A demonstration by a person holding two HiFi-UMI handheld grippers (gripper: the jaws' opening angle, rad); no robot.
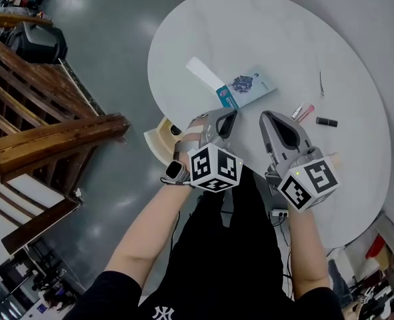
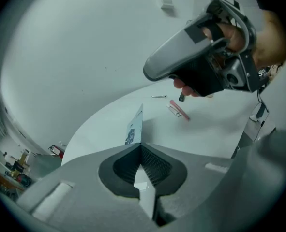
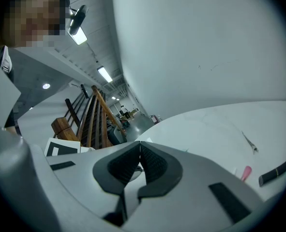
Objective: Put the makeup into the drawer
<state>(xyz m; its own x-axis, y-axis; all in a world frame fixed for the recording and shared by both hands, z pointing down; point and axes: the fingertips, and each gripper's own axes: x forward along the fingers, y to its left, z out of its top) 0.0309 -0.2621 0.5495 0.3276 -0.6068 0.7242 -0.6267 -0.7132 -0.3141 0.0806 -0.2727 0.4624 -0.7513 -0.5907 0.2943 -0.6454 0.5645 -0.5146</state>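
The left gripper (image 1: 230, 116) and the right gripper (image 1: 267, 116) are both clenched, jaws meeting on nothing, side by side at the near edge of the round white table (image 1: 263, 25). The slim pink makeup tube (image 1: 305, 113) and the short black lipstick (image 1: 326, 121) lie on the table, right of the right gripper and near each other.

A round white bench (image 1: 263, 39) carries a teal-edged flat pack (image 1: 247, 89) with a white strip (image 1: 203, 72) beside it. To the right lie a pink tube (image 1: 303, 114), a black tube (image 1: 327, 122) and a thin pin (image 1: 321, 85). The left gripper (image 1: 231, 114) and right gripper (image 1: 265, 115) hover side by side at the near edge, fingers together. A wooden railing (image 1: 43, 105) stands on the left.
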